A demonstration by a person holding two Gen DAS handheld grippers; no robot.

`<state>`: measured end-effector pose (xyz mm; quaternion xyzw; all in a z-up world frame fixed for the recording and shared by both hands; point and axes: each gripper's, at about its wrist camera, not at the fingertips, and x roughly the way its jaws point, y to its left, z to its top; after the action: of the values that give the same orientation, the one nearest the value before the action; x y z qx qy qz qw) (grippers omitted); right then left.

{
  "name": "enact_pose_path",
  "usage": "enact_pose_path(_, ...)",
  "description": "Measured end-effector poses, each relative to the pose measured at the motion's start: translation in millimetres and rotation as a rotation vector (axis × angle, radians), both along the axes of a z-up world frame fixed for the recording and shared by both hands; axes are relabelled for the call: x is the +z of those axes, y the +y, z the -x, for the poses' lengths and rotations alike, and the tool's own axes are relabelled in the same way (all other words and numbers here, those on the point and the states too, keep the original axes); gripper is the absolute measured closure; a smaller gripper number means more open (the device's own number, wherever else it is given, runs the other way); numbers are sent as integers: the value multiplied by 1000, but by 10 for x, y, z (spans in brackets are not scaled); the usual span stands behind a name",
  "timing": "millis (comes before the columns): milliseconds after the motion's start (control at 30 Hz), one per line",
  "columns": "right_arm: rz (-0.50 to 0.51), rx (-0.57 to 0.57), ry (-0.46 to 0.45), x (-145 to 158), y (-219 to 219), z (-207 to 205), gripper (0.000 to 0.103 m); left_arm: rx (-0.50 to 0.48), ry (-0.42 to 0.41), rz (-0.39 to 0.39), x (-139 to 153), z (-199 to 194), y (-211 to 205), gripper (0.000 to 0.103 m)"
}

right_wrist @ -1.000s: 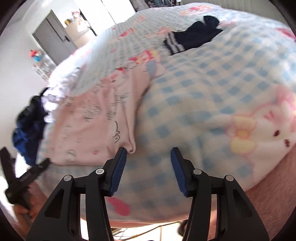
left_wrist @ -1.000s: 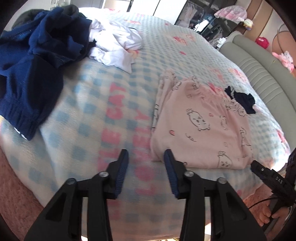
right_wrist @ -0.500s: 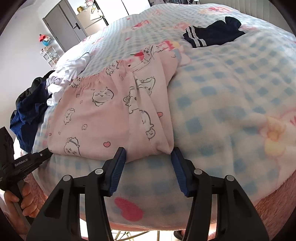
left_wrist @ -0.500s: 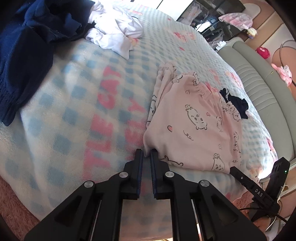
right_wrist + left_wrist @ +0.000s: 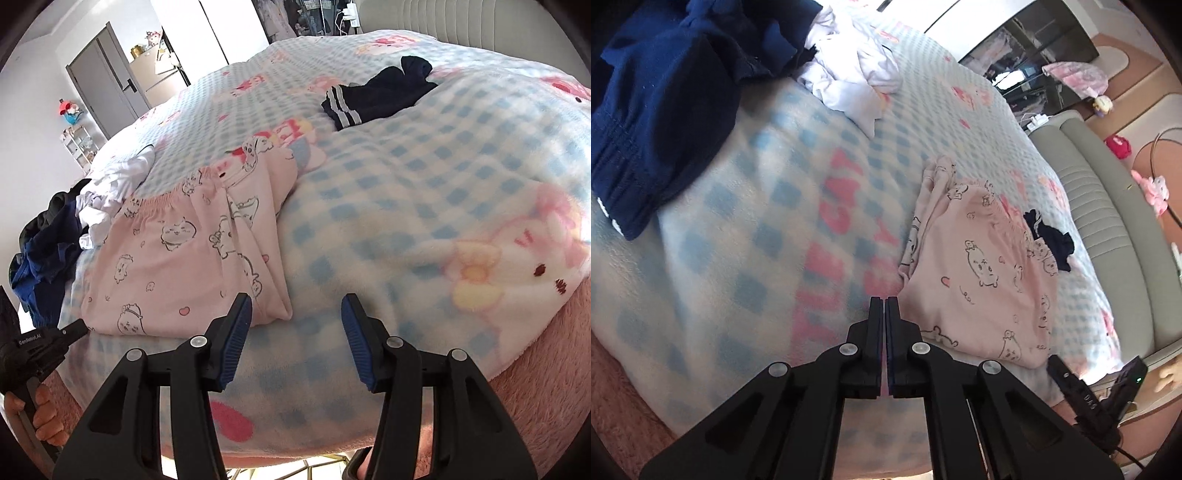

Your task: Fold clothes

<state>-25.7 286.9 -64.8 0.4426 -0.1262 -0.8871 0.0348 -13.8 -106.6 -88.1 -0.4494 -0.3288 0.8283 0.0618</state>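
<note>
Two claws on the pink cartoon-print cotton pyjama bottoms [image 5: 979, 280] lying flat near the checked fleece blanket's [image 5: 746, 229] front edge: my left claw [image 5: 884, 306] pinched tight on their near-left corner — my right claw [image 5: 297, 314] gapes empty around the near-right corner. Close it, then lift both evenly.

Bed [image 5: 798, 192] spread with a fleecy blue-and-white checked blanket [image 5: 424, 206] bearing pink lettering and cartoon figures. Lying flat near its front edge: pink pyjama bottoms [image 5: 982, 280] printed with small cartoon animals, elastic waistband toward the far side. Just beyond them, a small dark navy piece with white stripes [image 5: 376, 96], possibly a sock or cuff. Well apart at the far left, heaped together: crumpled white garment [image 5: 849, 74] touching a large navy garment [image 5: 661, 110] draped over the blanket's edge.
</note>
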Motion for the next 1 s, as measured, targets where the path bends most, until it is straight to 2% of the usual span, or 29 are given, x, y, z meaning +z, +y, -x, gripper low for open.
enact_pose_path(33,-6,2,-3,-15,-5,8,51,3,20,-25,17,9,-8,98)
enact_pose_path(100,-17,7,-7,-44,-16,23,51,9,59,-75,52,28,-25,86)
enact_pose_path(133,-22,10,-10,-59,-21,31,51,12,79,-98,71,35,-32,73)
enact_pose_path(167,-24,10,-11,-66,-25,34,51,8,103,-95,108,29,-16,67)
enact_pose_path(267,-29,10,-16,-89,-38,41,51,-39,100,-65,121,75,119,65)
enact_pose_path(300,-31,10,-17,-96,-43,44,51,-51,69,-5,99,103,194,65)
enact_pose_path(333,-32,10,-19,-104,-47,46,50,-53,26,110,70,120,267,68)
enact_pose_path(367,-43,11,-22,-113,-61,56,50,-47,-2,248,60,127,315,96)
enact_pose_path(400,-59,16,-27,-121,-84,61,51,-40,-29,385,49,135,364,102)
enact_pose_path(433,-74,18,-25,-119,-96,56,51,-34,-55,511,42,141,406,103)
enact_pose_path(467,-89,19,-23,-117,-108,49,51,-31,-52,496,67,133,376,103)
enact_pose_path(533,-103,17,-21,-116,-112,44,51,3,-28,391,130,81,247,102)
enact_pose_path(600,-89,8,-23,-117,-91,52,51,18,36,284,196,8,158,102)
enact_pose_path(733,-55,12,-6,-84,-82,48,51,-92,93,162,229,37,346,101)
enact_pose_path(867,-95,34,-17,-98,-143,56,51,-167,1,287,67,135,644,101)
enact_pose_path(1000,-126,-22,-42,-103,-40,39,53,-122,-25,371,45,158,616,100)
